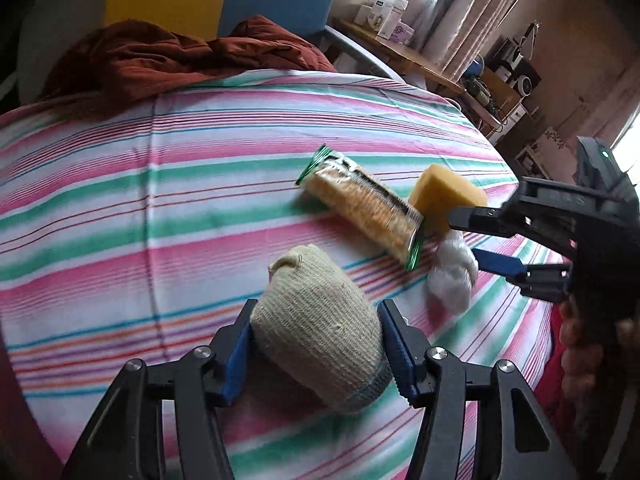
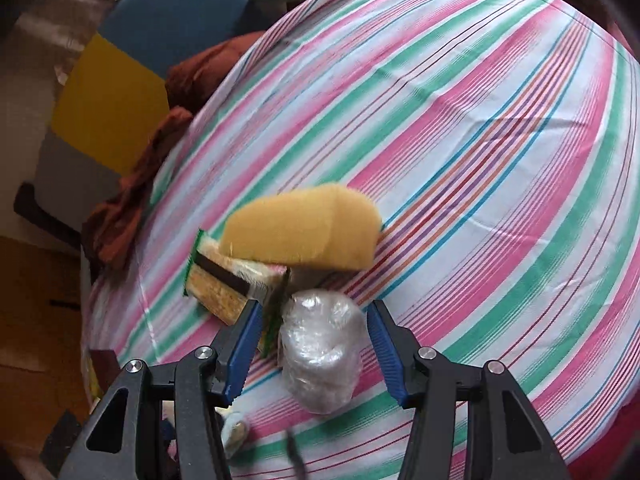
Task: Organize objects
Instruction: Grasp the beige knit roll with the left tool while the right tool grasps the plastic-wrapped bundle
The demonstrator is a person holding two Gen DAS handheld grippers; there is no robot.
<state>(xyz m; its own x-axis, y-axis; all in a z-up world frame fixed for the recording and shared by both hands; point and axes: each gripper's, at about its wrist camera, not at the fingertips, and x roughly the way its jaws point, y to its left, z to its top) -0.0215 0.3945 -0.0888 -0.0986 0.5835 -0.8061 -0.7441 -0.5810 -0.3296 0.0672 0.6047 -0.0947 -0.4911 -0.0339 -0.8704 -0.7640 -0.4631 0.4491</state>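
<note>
Over on the left, the left gripper (image 1: 316, 344) is clamped on a beige rolled sock (image 1: 320, 328), lying on the striped sheet (image 1: 160, 184). Further right sit a cracker pack (image 1: 364, 208) and yellow sponge (image 1: 444, 196). The right gripper (image 2: 312, 352) straddles a white wrapped roll (image 2: 320, 344), pads apart from it.

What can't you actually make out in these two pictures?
- Left wrist view: whether the left gripper pads press the beige sock roll; the roll hides the contact.
- Right wrist view: cracker pack label, partly under the yellow sponge and blurred.
- White wrapped roll: contents unclear through glare.
</note>
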